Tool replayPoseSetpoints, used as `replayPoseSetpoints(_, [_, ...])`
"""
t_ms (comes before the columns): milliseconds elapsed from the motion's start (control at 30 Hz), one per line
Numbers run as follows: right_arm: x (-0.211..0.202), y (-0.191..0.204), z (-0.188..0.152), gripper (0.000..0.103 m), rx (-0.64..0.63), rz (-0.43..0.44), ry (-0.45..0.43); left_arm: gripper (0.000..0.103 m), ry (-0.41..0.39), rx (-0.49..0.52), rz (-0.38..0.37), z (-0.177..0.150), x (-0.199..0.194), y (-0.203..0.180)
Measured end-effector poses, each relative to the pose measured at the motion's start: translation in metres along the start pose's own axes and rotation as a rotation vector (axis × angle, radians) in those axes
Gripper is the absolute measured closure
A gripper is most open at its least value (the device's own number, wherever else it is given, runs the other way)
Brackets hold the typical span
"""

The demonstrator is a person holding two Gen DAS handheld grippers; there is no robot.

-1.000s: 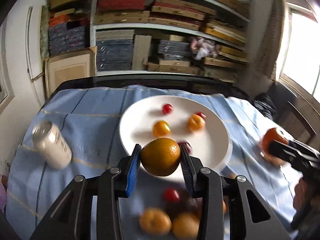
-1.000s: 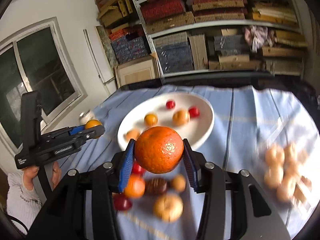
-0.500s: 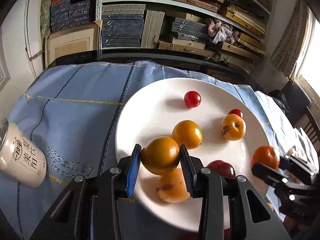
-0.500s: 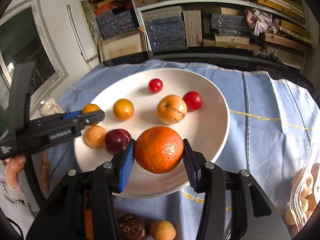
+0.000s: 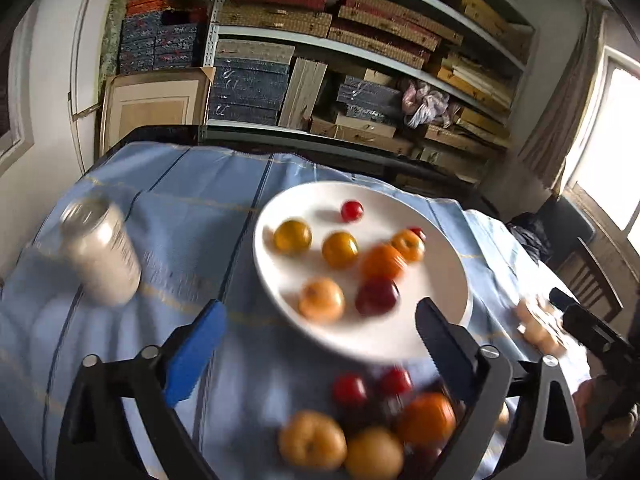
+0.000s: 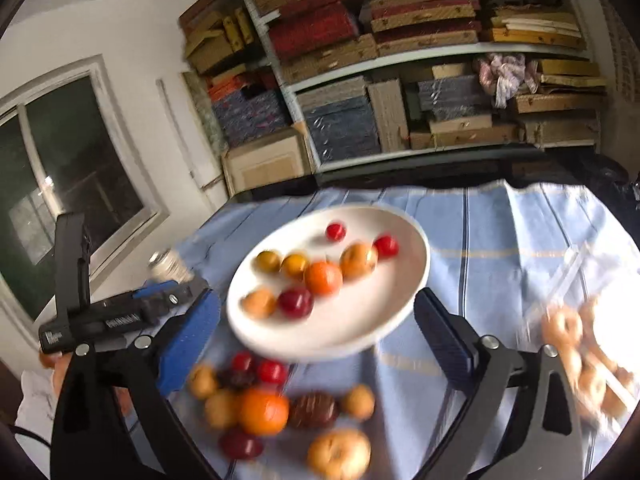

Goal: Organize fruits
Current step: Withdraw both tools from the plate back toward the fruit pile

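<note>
A table under a blue striped cloth (image 6: 500, 240) stands before shelves (image 6: 420, 56) stacked with boxes. The white plate (image 5: 440, 320), toward the cloth's far edge, holds eight fruits; a blurred pile of loose fruit (image 6: 272, 408) and one can (image 5: 100, 256) lie on the cloth. Both the left gripper (image 5: 320, 340) and the right gripper (image 6: 316, 336) have just opened their jaws wide, nothing between them.

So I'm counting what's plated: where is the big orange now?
In both wrist views the big orange lies mid-plate, beside the dark red plum.
</note>
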State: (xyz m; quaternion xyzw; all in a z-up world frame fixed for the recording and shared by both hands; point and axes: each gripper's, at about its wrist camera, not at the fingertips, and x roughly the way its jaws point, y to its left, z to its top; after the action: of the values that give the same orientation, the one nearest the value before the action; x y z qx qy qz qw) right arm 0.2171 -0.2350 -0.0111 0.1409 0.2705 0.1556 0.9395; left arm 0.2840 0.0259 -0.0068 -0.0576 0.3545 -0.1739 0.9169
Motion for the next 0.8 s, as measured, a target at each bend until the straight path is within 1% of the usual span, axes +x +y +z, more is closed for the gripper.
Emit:
replayPoseSetpoints(100, [-0.021,-0.003,-0.028,0.006,-0.001,-0.006,-0.014,0.006,-0.011,0.027,0.009,-0.038,-0.02,-0.008])
replayPoseSetpoints(167, [-0.032,-0.008,-0.047,0.005,0.007,-0.003,-0.048,0.005,-0.025,0.075,0.042,-0.065,-0.03,-0.016])
replayPoseSetpoints(200, [-0.035,-0.011,-0.054,0.005,0.01,-0.016,-0.06,0.005,-0.036,0.106,0.058,-0.075,-0.033,-0.02])
replayPoseSetpoints(267, [-0.034,-0.016,-0.063,0.005,0.009,-0.05,-0.049,0.004,-0.059,0.174,0.098,-0.093,-0.036,-0.028])
replayPoseSetpoints(333, [-0.033,-0.019,-0.064,0.005,0.013,-0.056,-0.059,0.004,-0.069,0.224,0.147,-0.103,-0.036,-0.033])
replayPoseSetpoints(367, [-0.034,-0.019,-0.066,0.005,0.011,-0.059,-0.072,0.004,-0.06,0.246,0.157,-0.105,-0.035,-0.036])
replayPoseSetpoints(400, [-0.034,-0.019,-0.066,0.005,0.005,-0.054,-0.075,0.004,-0.06,0.25,0.15,-0.105,-0.034,-0.035])
replayPoseSetpoints(533, [-0.032,-0.014,-0.068,0.005,-0.019,-0.043,-0.063,0.004,-0.056,0.228,0.124,-0.104,-0.034,-0.03])
replayPoseSetpoints(633, [-0.025,-0.012,-0.07,0.005,-0.027,-0.041,-0.032,0.004,-0.029,0.183,0.101,-0.099,-0.029,-0.021])
replayPoseSetpoints(800, [-0.015,-0.008,-0.075,0.005,-0.035,-0.023,0.02,0.004,0.03,0.037,0.084,-0.095,-0.019,0.008])
